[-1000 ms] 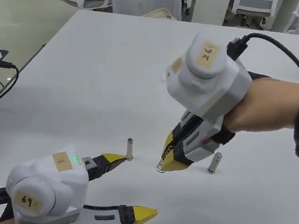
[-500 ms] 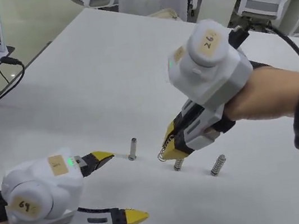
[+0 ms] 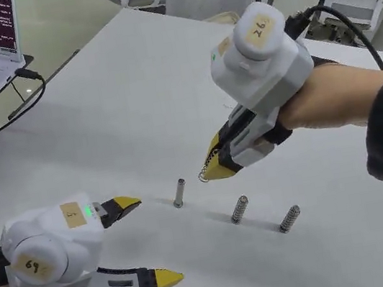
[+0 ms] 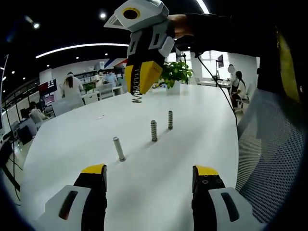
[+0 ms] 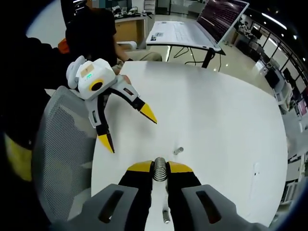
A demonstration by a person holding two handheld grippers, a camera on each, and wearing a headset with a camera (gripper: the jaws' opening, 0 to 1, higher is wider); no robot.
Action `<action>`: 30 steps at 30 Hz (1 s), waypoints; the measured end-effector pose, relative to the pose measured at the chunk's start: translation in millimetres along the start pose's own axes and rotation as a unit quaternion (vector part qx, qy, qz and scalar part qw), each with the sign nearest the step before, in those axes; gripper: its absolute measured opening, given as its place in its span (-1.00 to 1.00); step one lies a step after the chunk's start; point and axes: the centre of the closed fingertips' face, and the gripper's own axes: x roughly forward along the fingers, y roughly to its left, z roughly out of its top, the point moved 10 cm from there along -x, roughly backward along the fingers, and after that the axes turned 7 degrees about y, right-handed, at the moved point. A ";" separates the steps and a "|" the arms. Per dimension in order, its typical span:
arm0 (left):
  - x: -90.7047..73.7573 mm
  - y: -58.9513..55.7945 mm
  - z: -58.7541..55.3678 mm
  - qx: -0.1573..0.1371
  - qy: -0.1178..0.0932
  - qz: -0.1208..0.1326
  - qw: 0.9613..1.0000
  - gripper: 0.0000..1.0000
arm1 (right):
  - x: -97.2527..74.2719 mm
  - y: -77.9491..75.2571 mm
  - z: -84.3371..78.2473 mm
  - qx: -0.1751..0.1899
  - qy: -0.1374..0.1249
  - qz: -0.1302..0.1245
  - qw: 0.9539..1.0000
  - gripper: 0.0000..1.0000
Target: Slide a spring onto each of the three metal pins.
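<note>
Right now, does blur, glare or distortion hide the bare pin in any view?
Head view: sharp, even light, soft shadows, bare pin crisp. Left gripper view: fisheye curves the table, pin clear. Right gripper view: strong fisheye, pin small beyond the spring held in the right gripper, but visible.

Bright even indoor light, ceiling strip lamps [image 4: 82, 47] glowing overhead, faint soft shadows on the white table [image 3: 120, 104], head view sharp, both gripper views bent at the edges
</note>
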 end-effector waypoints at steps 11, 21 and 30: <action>-1.4 8.9 -1.3 -0.011 -0.001 0.019 1.000 0.35 | 18.3 -22.6 7.3 -0.014 0.012 -0.006 1.000 -0.84; -4.2 11.7 -2.8 -0.016 0.001 0.030 0.999 0.34 | 40.0 -35.8 10.0 -0.023 0.022 0.006 0.999 -0.84; -3.9 12.1 -2.8 -0.019 0.002 0.033 0.999 0.34 | 53.5 -37.3 11.7 -0.038 0.041 0.010 0.998 -0.84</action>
